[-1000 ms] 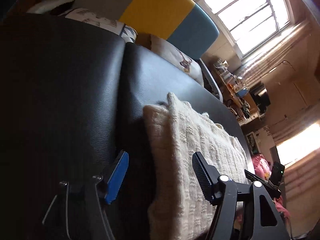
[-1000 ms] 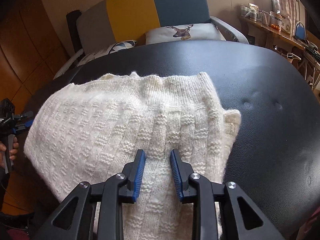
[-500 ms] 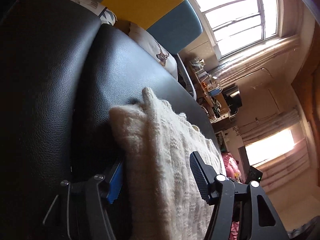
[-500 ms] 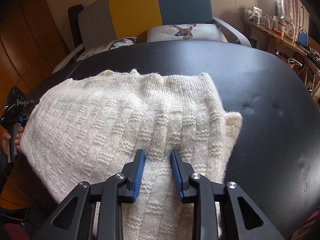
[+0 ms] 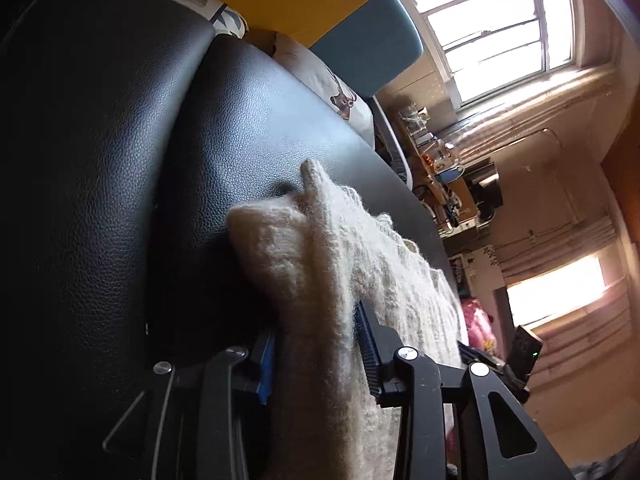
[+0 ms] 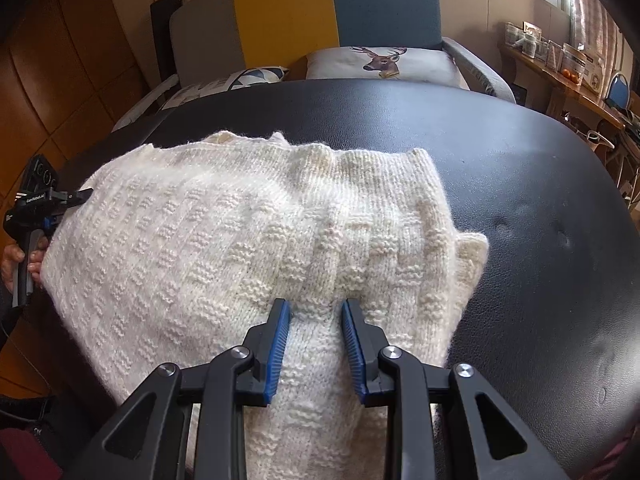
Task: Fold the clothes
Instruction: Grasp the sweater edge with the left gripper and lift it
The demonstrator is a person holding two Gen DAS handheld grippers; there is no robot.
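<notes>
Closing left gripper [image 5: 316, 344] jaws around sweater [image 6: 248, 240] edge | right gripper [image 6: 316, 344] clamps sweater fold between its pads

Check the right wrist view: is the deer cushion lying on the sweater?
No, the deer cushion sits on the armchair behind the sweater.

A small white label stands on the left tongs [image 6: 78, 196], seen at the black surface's left edge; its letters are too small to read surely.

Sweater [image 6: 248, 240] runs off the near edge under the right gripper [image 6: 316, 320]; the shelf clutter [image 6: 560, 56] far right is too small to tell apart.
</notes>
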